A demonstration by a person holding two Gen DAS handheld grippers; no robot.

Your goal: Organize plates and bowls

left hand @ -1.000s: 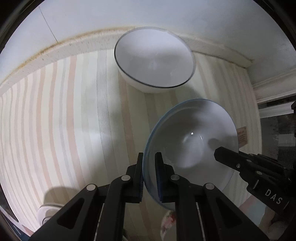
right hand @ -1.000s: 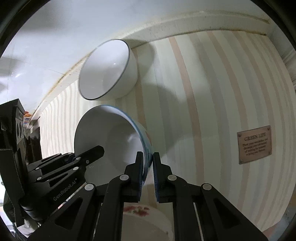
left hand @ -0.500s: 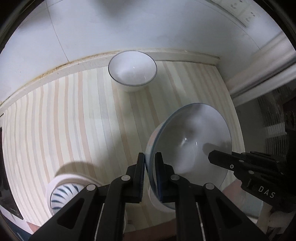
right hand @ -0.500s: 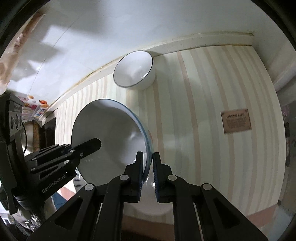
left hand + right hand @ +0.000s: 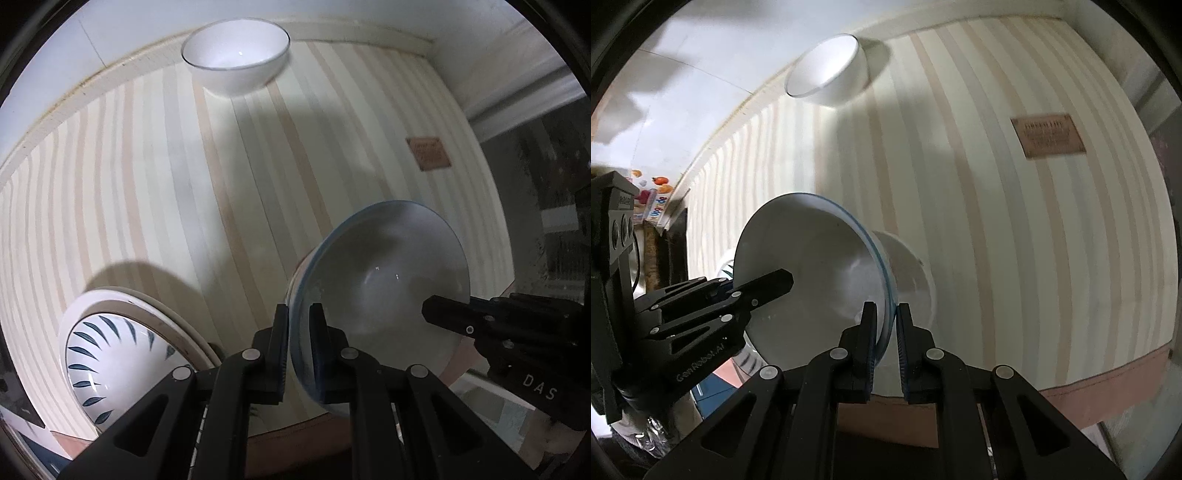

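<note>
A white bowl with a thin blue rim [image 5: 380,288] hangs tilted above the striped mat, held from two sides. My left gripper [image 5: 298,314] is shut on its near rim, one pad inside and one outside. At the opposite rim, one of my right gripper's fingers [image 5: 454,321] reaches in. In the right wrist view the same bowl [image 5: 812,273] sits in my right gripper [image 5: 886,314], shut on its rim. A plain white bowl with a dark rim [image 5: 236,55] stands upright at the back by the wall.
A plate with blue leaf marks [image 5: 110,354] lies at the lower left, near the mat's front edge. The striped mat [image 5: 147,184] carries a brown label [image 5: 1049,136] on its right. A white wall runs behind; packages [image 5: 653,199] are at the far left.
Both grippers carried the blue-rimmed bowl away from the wall and the white bowl, toward the mat's front edge. The leaf-patterned plate came into the left wrist view.
</note>
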